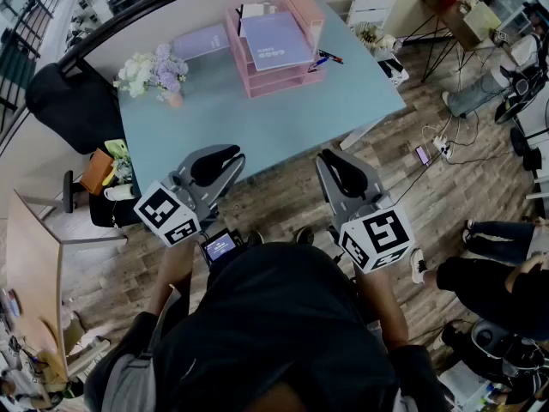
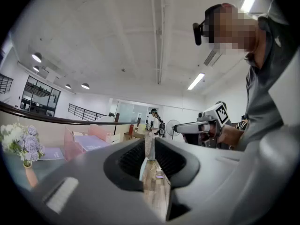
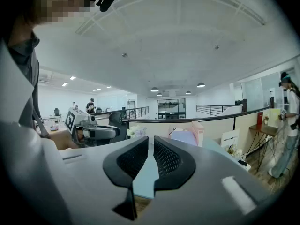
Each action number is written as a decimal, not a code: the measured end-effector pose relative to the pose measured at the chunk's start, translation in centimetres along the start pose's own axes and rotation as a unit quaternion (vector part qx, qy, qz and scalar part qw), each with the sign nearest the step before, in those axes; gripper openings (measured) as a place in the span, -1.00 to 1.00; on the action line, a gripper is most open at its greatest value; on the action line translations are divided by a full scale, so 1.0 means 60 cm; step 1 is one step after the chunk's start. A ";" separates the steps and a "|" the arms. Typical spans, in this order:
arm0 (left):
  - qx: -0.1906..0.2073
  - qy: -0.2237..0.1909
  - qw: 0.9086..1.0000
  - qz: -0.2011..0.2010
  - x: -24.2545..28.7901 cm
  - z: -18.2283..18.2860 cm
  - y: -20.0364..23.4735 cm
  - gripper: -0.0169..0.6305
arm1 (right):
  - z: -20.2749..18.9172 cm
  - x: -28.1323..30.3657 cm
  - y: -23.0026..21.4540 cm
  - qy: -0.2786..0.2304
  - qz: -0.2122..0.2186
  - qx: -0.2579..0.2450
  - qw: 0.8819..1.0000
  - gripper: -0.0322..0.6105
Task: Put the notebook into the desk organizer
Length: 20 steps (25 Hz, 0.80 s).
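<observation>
A pink desk organizer (image 1: 276, 63) stands at the back of the light blue table (image 1: 257, 118). One lavender notebook (image 1: 276, 39) lies on the organizer's top tier. A second lavender notebook (image 1: 202, 40) lies flat on the table, left of the organizer. My left gripper (image 1: 214, 165) and right gripper (image 1: 344, 175) hover near the table's front edge, both shut with nothing between the jaws. The left gripper view shows its shut jaws, the organizer (image 2: 89, 142) and the right gripper (image 2: 206, 123). From the right gripper view I see the left gripper (image 3: 89, 130) and the organizer (image 3: 197, 132).
A vase of white and purple flowers (image 1: 154, 71) stands at the table's left. Pens (image 1: 327, 58) lie right of the organizer. A black chair (image 1: 73, 101) sits left of the table. Cables and a phone (image 1: 422, 154) lie on the wooden floor; seated people (image 1: 506, 264) are at right.
</observation>
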State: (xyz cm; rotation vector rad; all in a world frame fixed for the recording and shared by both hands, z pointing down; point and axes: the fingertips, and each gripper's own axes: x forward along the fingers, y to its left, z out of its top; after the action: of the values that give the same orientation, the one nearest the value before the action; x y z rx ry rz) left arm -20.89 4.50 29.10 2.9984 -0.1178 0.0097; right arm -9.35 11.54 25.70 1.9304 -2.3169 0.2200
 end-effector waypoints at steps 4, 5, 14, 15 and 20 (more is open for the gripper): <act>0.001 -0.002 1.000 -0.005 0.002 0.004 -0.003 -0.74 | 0.002 -0.002 -0.002 0.000 -0.005 0.000 1.000 -0.84; 0.001 -0.002 1.000 -0.006 0.002 0.004 -0.002 -0.74 | 0.002 -0.001 -0.002 0.000 -0.006 0.000 1.000 -0.84; -0.002 -0.002 1.000 -0.006 -0.009 -0.001 0.011 -0.74 | -0.004 0.009 0.006 0.005 -0.014 0.003 1.000 -0.84; -0.002 -0.002 1.000 -0.006 -0.011 -0.001 0.012 -0.74 | -0.004 0.011 0.007 0.004 -0.015 0.005 1.000 -0.84; -0.007 -0.001 1.000 -0.009 -0.025 -0.007 0.022 -0.74 | -0.007 0.020 0.013 -0.007 -0.023 0.023 0.999 -0.82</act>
State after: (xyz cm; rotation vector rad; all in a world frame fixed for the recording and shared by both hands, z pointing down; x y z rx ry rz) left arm -22.51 3.37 29.66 2.9857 -0.0902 0.0024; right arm -10.34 10.58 26.31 2.0105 -2.2930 0.2594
